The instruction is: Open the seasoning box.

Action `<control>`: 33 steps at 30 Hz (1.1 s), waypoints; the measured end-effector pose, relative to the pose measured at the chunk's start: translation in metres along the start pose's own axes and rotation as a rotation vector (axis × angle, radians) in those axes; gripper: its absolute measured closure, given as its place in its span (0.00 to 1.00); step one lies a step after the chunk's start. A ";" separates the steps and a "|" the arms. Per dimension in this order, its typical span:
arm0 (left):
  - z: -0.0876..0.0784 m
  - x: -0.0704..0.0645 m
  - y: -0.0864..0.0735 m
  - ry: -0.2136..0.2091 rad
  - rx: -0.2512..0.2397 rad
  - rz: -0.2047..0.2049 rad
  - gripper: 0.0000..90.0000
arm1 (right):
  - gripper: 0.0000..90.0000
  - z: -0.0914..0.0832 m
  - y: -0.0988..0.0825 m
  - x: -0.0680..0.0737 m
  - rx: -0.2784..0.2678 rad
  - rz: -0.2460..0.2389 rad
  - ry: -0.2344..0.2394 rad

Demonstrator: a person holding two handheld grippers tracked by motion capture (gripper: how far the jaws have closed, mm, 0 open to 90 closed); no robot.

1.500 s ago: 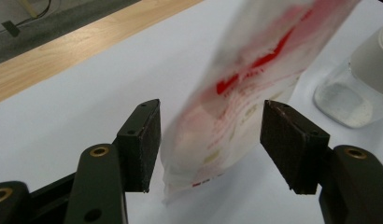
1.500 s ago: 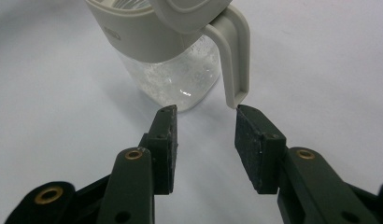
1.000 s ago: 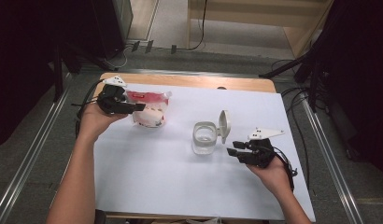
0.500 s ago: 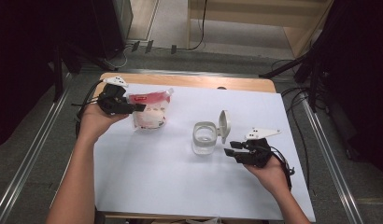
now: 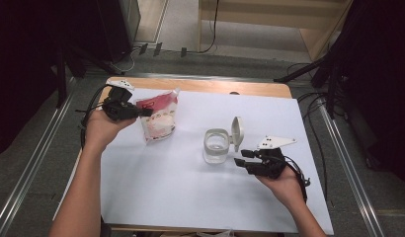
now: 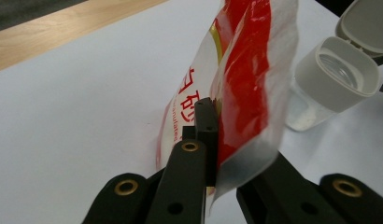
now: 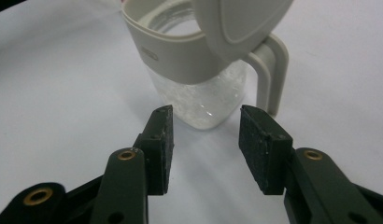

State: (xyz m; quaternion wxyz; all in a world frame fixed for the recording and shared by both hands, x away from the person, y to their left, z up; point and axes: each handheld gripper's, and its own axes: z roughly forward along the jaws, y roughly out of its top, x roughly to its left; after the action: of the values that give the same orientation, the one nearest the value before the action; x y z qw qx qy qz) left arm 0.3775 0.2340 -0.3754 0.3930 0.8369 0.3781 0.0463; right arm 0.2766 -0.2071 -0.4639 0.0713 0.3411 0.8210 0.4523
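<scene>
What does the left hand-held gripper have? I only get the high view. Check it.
Observer: The left hand-held gripper is shut on the bag, pinching its clear edge.
Operator: Report the jar's contents.
Observer: The jar holds a little white grainy stuff at the bottom; its lid is flipped open.
Operator: Now the right one.
Observer: The right hand-held gripper is open, jaws just short of the jar, not touching.

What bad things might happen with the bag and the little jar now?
The left claw pinches the red-and-white bag by one thin edge, so it might slip or tear. The jar stands with its lid open and the right claw is open, not gripping it; a bump could tip it.
</scene>
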 end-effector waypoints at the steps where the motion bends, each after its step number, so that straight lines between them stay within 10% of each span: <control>1: 0.000 -0.002 0.001 -0.001 -0.005 -0.002 1.00 | 0.61 -0.001 0.001 0.002 -0.006 -0.004 0.002; 20: -0.048 -0.052 0.031 -0.043 -0.056 0.030 1.00 | 0.63 -0.007 0.023 0.052 -0.026 -0.088 0.093; 33: -0.051 -0.067 0.034 -0.162 -0.058 0.041 1.00 | 0.62 0.031 0.039 0.078 0.001 -0.097 0.115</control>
State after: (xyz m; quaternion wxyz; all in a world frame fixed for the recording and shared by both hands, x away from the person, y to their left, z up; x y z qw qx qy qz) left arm 0.3310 0.2070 -0.3024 0.4453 0.8338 0.3263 -0.0023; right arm 0.2498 -0.1227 -0.4367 0.0458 0.2747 0.8394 0.4667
